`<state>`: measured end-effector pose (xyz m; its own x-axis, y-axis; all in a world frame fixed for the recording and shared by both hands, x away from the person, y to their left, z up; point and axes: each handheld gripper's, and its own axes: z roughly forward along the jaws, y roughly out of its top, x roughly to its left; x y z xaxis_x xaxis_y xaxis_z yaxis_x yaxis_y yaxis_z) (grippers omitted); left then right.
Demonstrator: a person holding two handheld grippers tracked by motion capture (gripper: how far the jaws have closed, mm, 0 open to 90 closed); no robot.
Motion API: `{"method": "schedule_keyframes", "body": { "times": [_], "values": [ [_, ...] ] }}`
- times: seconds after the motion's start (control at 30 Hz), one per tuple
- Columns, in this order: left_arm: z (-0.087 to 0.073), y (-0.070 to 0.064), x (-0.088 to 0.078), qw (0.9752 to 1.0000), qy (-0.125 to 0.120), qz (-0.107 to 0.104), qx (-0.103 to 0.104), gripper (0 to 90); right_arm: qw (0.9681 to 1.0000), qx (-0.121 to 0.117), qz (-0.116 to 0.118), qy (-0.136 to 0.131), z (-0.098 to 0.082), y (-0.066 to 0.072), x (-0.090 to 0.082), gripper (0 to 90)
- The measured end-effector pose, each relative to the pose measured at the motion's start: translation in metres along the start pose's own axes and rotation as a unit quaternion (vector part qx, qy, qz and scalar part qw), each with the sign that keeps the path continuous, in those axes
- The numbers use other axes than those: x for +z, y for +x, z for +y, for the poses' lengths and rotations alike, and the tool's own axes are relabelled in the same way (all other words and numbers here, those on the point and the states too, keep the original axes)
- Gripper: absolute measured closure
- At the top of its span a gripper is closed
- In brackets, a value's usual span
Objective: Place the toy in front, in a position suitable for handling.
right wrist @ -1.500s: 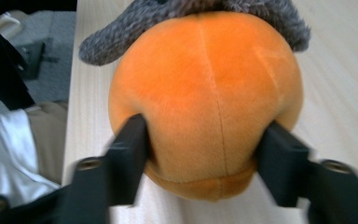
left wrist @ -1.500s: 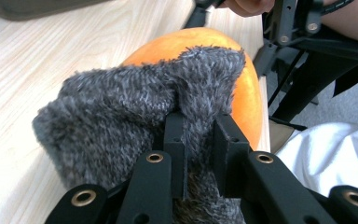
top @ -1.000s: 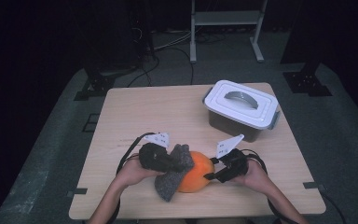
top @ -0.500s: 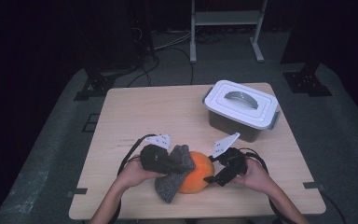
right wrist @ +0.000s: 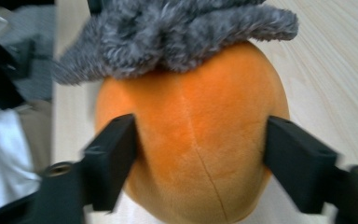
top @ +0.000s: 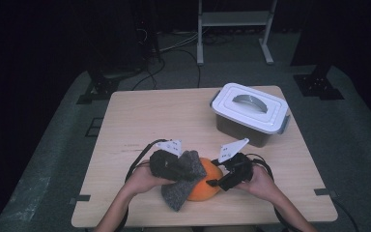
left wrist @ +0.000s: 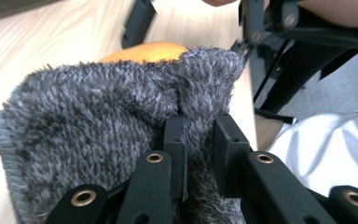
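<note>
Near the desk's front edge, my left gripper point(left wrist: 199, 140) pinches a fold of grey fuzzy cloth point(left wrist: 98, 121) draped over the orange plush ball point(right wrist: 191, 135). My right gripper point(right wrist: 198, 154) brackets the ball, jaws spread wide against its sides. Both look soft and light; the ball should squash, so I grip its widest part.
</note>
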<state>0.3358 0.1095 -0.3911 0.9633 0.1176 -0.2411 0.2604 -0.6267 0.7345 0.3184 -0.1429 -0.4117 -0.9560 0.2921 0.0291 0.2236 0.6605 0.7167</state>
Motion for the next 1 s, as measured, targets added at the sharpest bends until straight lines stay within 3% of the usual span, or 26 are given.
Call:
{"method": "schedule_keyframes", "body": {
  "times": [0.03,0.1,0.4,0.57,0.6,0.63,0.67,0.73,0.83,0.9,1.0],
  "values": [
    [-0.002,0.003,-0.003,1.0000,-0.006,0.002,-0.003,77.4,1.0000,-0.004,0.002,-0.004,-0.004,-0.001,-0.002,41.6],
    [-0.003,0.004,-0.005,0.9999,-0.009,0.002,-0.007,77.4,1.0000,-0.006,0.004,-0.002,-0.007,-0.002,-0.004,44.1],
    [-0.030,0.018,-0.016,0.9988,-0.014,0.016,-0.044,77.3,0.9998,0.004,0.019,-0.003,-0.019,-0.010,-0.008,43.7],
    [-0.020,0.013,-0.013,0.9993,-0.018,0.010,-0.031,77.4,0.9999,0.004,0.009,-0.002,-0.015,-0.008,-0.006,43.0],
    [-0.010,0.008,-0.010,0.9995,-0.025,0.000,-0.018,77.3,0.9999,0.006,0.010,-0.004,-0.014,-0.008,-0.004,43.0],
    [-0.010,0.008,-0.010,0.9995,-0.025,0.000,-0.018,77.4,0.9999,0.006,0.010,-0.004,-0.014,-0.008,-0.004,43.0],
    [0.000,0.002,-0.004,0.9997,-0.022,-0.003,-0.001,77.3,0.9999,0.009,0.010,-0.004,-0.015,-0.009,-0.004,43.2],
    [0.006,-0.003,0.001,0.9999,-0.013,-0.003,0.010,77.3,0.9999,0.011,0.011,-0.001,-0.017,-0.010,-0.005,44.0],
    [0.005,-0.004,0.005,0.9999,-0.003,0.004,0.012,77.4,0.9997,0.019,0.016,0.003,-0.024,-0.015,-0.008,45.0],
    [-0.001,-0.001,0.002,1.0000,-0.004,0.005,0.006,77.4,0.9990,0.037,0.026,-0.005,-0.029,-0.019,-0.009,45.5],
    [-0.007,0.002,-0.001,0.9999,-0.004,0.010,-0.002,77.4,0.9987,0.040,0.029,-0.005,-0.031,-0.023,-0.010,45.7]
  ]
}}
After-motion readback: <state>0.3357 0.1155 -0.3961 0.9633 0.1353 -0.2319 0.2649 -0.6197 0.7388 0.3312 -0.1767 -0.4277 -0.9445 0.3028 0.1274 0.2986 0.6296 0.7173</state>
